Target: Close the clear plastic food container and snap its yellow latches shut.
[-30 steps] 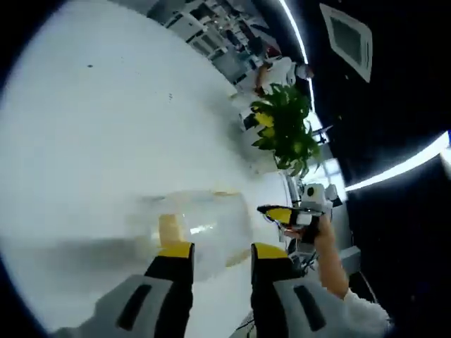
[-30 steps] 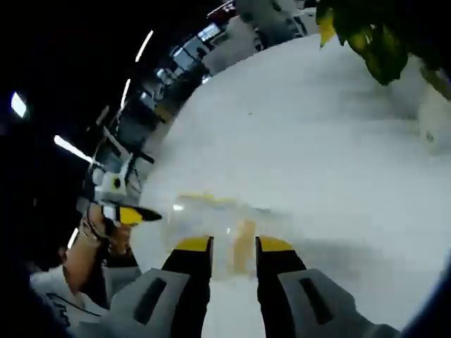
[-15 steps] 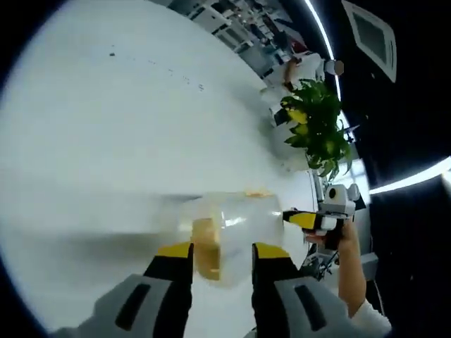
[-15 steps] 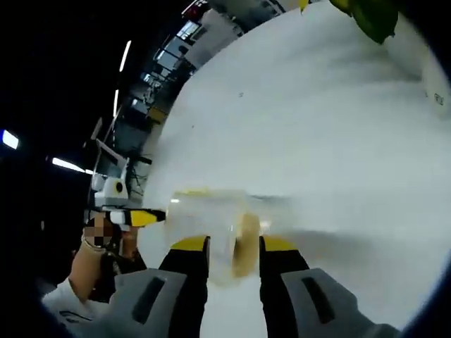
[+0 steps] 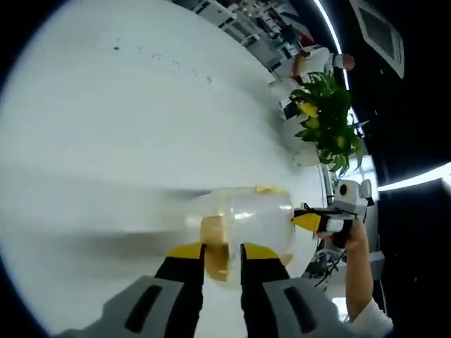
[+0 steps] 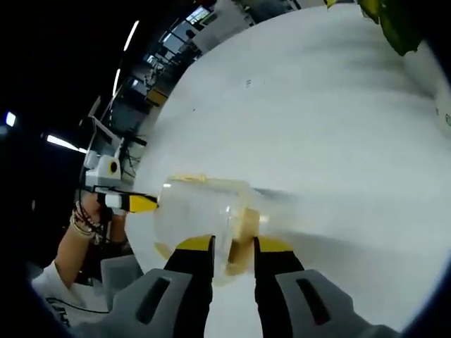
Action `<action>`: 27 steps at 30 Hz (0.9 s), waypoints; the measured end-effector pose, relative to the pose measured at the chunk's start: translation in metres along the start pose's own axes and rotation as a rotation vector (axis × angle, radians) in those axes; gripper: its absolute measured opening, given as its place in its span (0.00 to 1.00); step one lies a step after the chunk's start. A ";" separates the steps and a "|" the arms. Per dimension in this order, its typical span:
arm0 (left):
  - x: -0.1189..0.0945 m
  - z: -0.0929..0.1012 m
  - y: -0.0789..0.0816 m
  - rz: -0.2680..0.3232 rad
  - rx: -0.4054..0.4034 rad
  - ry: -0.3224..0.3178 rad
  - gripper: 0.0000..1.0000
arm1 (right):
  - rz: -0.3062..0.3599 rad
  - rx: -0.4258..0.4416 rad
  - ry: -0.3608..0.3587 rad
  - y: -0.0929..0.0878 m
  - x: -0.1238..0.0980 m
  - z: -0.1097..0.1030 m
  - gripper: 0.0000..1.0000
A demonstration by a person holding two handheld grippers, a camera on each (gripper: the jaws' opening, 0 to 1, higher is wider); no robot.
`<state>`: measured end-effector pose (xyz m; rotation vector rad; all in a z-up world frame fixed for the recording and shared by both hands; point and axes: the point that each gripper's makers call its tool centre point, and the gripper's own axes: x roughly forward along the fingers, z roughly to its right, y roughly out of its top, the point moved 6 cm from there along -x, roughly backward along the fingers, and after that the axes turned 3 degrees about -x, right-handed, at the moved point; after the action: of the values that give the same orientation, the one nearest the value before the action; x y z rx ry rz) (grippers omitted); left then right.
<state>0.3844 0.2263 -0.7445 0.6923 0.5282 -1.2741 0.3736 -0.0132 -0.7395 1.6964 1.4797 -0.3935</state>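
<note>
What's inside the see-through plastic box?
Through the clear container you see only blurry white table and its yellow latch by the left tool. Nothing clearly sits inside it. The right tool covers part of it, and the picture is too blurry to be sure.

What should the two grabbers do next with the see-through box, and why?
Probably squeeze inward. The left gripper and right gripper each straddle a yellow latch at opposite ends of the clear container, with the jaws still slightly apart, so pressing may snap both latches down.
</note>
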 end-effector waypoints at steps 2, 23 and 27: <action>0.001 0.001 0.000 -0.006 0.014 -0.001 0.12 | -0.001 0.003 0.003 0.000 0.000 0.001 0.18; 0.008 0.005 0.001 -0.051 0.035 -0.020 0.09 | -0.003 0.004 0.016 0.004 -0.001 0.004 0.17; 0.009 0.005 -0.001 -0.051 0.060 -0.024 0.09 | 0.005 0.064 0.027 0.003 -0.002 0.006 0.16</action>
<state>0.3858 0.2160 -0.7476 0.7168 0.4923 -1.3489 0.3775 -0.0189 -0.7413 1.7617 1.4960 -0.4212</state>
